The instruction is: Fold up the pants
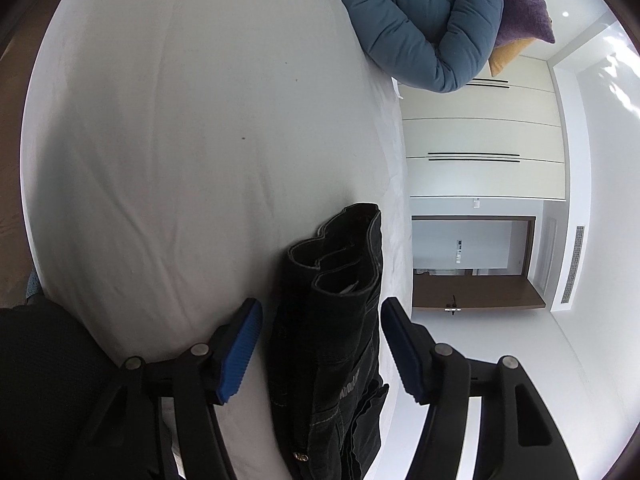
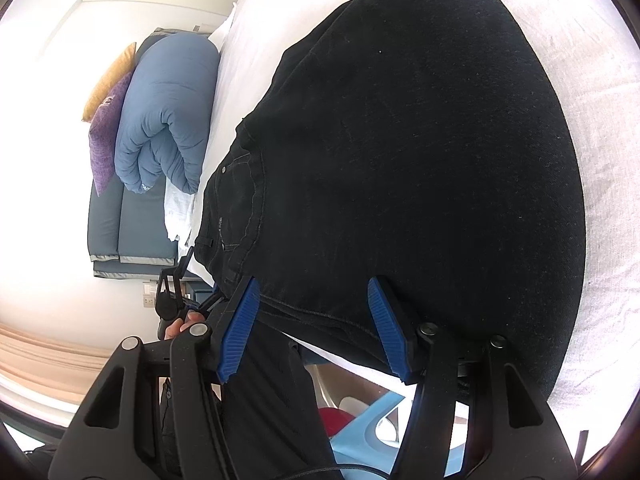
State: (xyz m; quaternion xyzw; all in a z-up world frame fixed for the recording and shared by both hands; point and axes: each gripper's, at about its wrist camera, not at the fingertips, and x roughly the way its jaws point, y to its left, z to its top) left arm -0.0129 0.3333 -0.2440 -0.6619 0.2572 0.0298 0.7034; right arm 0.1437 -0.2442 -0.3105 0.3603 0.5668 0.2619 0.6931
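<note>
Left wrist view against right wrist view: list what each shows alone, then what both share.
Only the left wrist view shows the doorway and the white cabinet. Only the right wrist view shows the person's hand and the grey headboard. Both show the black pants, the white bed, the blue duvet and the purple pillow. Left gripper and right gripper are both open.

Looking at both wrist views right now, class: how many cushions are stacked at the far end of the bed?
2. A purple cushion leans against the rolled blue duvet; a mustard-yellow cushion sits behind the purple one, mostly covered. Others may be hidden behind the duvet.
</note>
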